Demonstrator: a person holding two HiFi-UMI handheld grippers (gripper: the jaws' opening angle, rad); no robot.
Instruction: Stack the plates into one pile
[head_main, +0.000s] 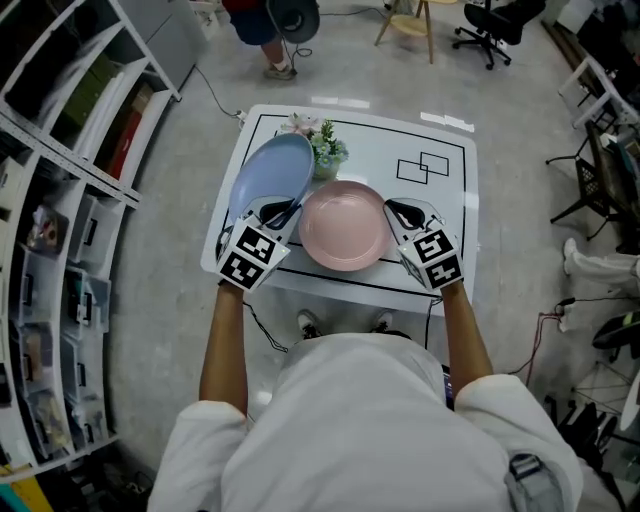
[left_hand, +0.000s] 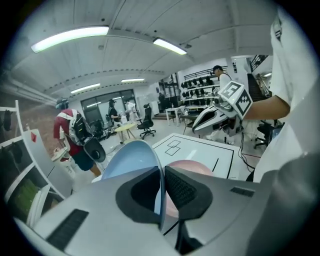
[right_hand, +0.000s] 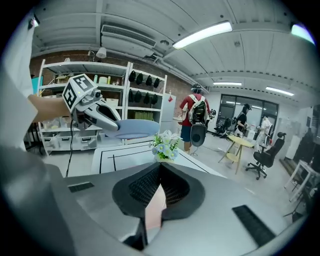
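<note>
Left tongs (head_main: 283, 214) clamp the rim of the empty blue plate (head_main: 270, 175), which is tilted above the table's (head_main: 440, 200) left side. Right tongs (head_main: 393, 211) are closed beside the empty pink plate (head_main: 345, 225), which lies flat near the flowers (head_main: 325, 145).

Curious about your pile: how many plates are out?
2. The blue plate is gripped, tilted, in the left tongs; the pink plate lies on the table. None seem hidden.
</note>
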